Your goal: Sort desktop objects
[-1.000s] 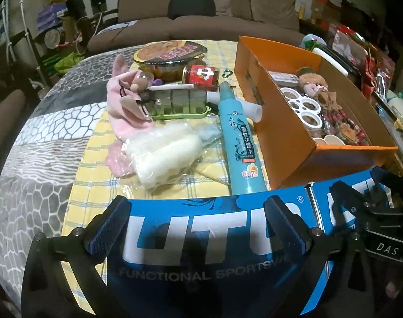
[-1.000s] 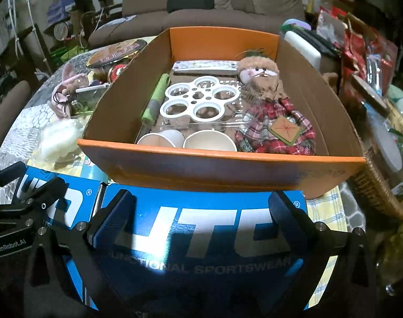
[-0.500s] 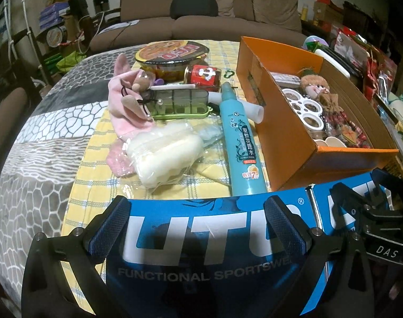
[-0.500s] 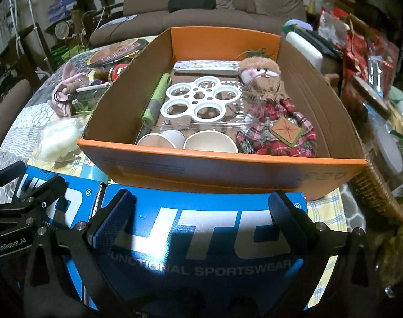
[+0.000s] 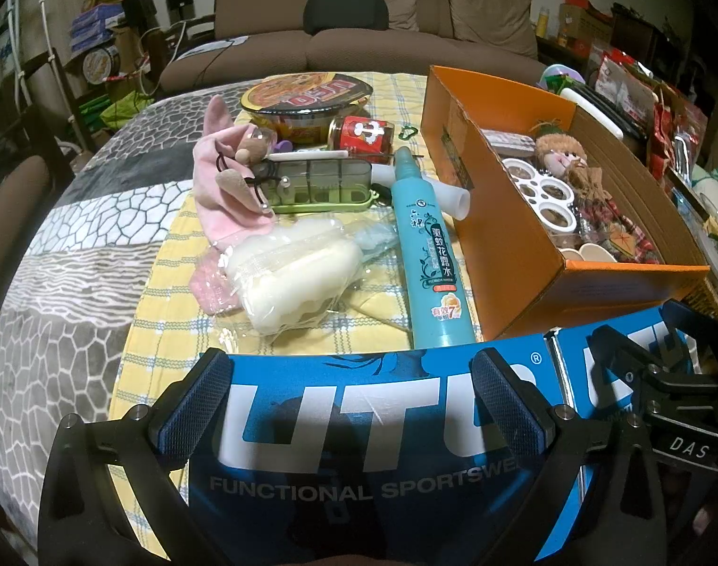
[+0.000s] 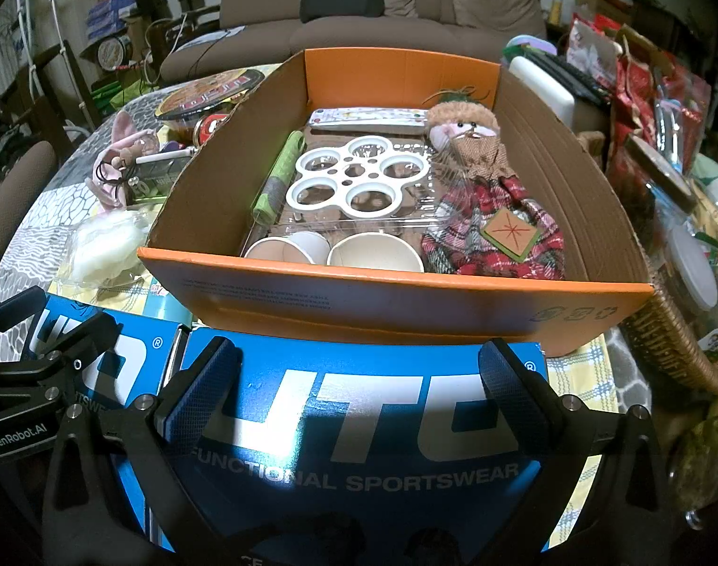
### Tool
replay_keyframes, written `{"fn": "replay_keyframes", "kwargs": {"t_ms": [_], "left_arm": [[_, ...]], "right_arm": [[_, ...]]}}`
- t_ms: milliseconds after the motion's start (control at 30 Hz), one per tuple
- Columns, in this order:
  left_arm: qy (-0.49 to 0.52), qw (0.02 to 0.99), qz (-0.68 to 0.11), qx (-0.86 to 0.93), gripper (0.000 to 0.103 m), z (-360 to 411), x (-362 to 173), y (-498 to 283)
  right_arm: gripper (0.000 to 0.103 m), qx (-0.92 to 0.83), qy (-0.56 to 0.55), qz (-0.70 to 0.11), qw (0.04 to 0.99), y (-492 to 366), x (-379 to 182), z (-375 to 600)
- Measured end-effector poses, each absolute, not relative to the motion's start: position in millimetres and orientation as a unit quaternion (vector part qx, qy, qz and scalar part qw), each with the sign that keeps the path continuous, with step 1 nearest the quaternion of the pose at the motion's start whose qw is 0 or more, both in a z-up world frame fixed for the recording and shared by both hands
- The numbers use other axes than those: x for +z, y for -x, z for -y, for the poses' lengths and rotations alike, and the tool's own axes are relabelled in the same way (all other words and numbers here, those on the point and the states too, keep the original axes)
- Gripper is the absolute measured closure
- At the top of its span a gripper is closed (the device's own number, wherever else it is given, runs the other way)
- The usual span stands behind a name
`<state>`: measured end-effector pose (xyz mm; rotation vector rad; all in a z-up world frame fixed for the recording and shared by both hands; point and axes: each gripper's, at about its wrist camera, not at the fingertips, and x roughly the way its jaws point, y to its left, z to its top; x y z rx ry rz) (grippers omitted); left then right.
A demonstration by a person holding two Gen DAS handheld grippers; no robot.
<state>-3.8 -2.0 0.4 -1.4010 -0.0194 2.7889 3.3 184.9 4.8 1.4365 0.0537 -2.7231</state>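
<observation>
**Both tools spread wide above the blue boxes**

While the left tool (image 5: pixel 349 396) hovers low at the near edge of the surface (image 5: pixel 76 311), its two blue-padded fingers (image 5: pixel 194 401) stand wide apart, nothing between them but the printed lid of a blue box (image 5: pixel 359 448) below. Whether the pads touch that lid, I cannot tell. Over on the other side, the right tool (image 6: pixel 354 387) is spread just the same, above a second blue box (image 6: pixel 359 434) lying edge to edge with the first.

Now the things to sort. Straight ahead of the right tool sits the orange cardboard box (image 6: pixel 396 297), open-topped, its near wall just beyond the blue box. Inside: a rag doll (image 6: pixel 491 217) in red plaid along the right side, a white ring-holed tray (image 6: pixel 359 179) in the middle, a green stick (image 6: pixel 279 174) on the left, two paper cups (image 6: pixel 373 252) against the near wall.

Left of the orange box, on the yellow checked cloth (image 5: pixel 170 335), a teal spray bottle (image 5: pixel 429 254) lies lengthwise just beside the box. Next to it a clear bag of white stuff (image 5: pixel 293 278), then a pink cloth toy (image 5: pixel 227 179), a green compartment case (image 5: pixel 321 184), a red-labelled jar (image 5: pixel 363 134) and, farthest back, a noodle bowl (image 5: pixel 307 96).
</observation>
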Motion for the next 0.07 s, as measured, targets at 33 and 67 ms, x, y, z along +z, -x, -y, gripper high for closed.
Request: {"fn": "replay_keyframes", "kwargs": {"t_ms": [33,67], "left_arm": [[0.448,0.010,0.007,0.894,0.000,2.2,0.4,3.4],[0.449,0.011,0.007,0.894,0.000,2.5,0.4,3.5]], "right_arm": [[0.000,-0.884,-0.466,-0.017,0.031,-3.5,4.7,-184.9],[0.000,-0.884,-0.466,-0.017,0.031,-3.5,4.6,-184.8]]}}
